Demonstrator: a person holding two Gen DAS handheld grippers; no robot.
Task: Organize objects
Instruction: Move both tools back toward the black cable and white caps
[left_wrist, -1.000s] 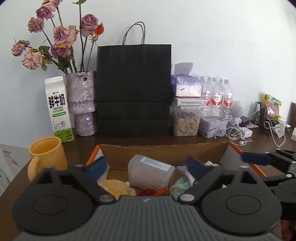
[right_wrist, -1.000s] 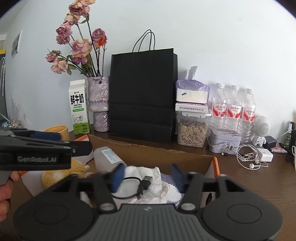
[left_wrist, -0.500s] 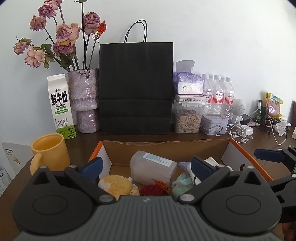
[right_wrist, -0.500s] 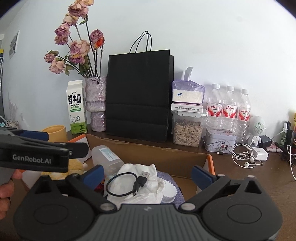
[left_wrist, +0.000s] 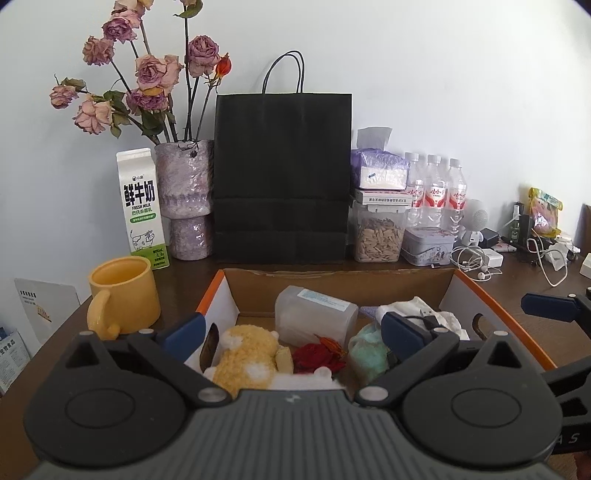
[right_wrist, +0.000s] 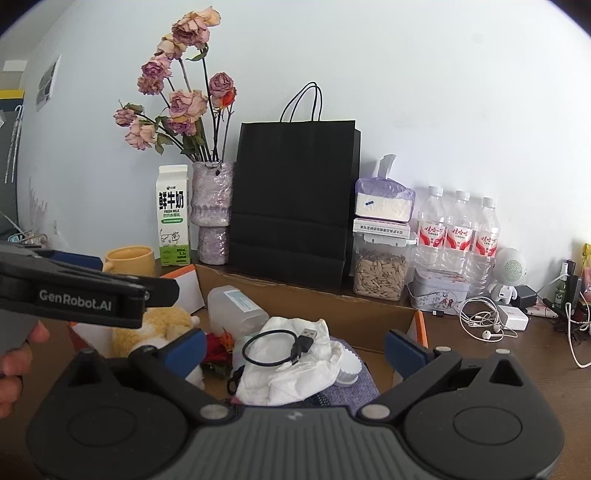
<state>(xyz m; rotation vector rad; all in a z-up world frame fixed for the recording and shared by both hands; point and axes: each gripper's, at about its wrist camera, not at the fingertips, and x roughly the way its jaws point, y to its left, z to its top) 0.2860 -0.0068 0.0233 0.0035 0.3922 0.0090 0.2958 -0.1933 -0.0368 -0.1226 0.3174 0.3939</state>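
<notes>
An open cardboard box (left_wrist: 340, 282) with orange-edged flaps sits in front of me. It holds a yellow plush toy (left_wrist: 247, 356), a clear plastic container (left_wrist: 314, 317), red dried leaves (left_wrist: 317, 356), a teal cloth (left_wrist: 367, 349) and white tissue (right_wrist: 291, 365) with a coiled black USB cable (right_wrist: 280, 341) on it. My left gripper (left_wrist: 291, 334) is open and empty above the box's near side. My right gripper (right_wrist: 293, 345) is open and empty above the cable and tissue. The left gripper also shows in the right wrist view (right_wrist: 88, 291).
Behind the box stand a black paper bag (left_wrist: 282, 177), a vase of dried roses (left_wrist: 184, 199), a milk carton (left_wrist: 142, 203), a seed jar (left_wrist: 378, 236), water bottles (left_wrist: 436, 195) and a tin (left_wrist: 428, 245). A yellow mug (left_wrist: 123, 295) is at left. Earphones and chargers (right_wrist: 487, 317) lie at right.
My right gripper has opened wide and left the USB cable on the tissue. Both grippers have pulled back and risen a little from the box.
</notes>
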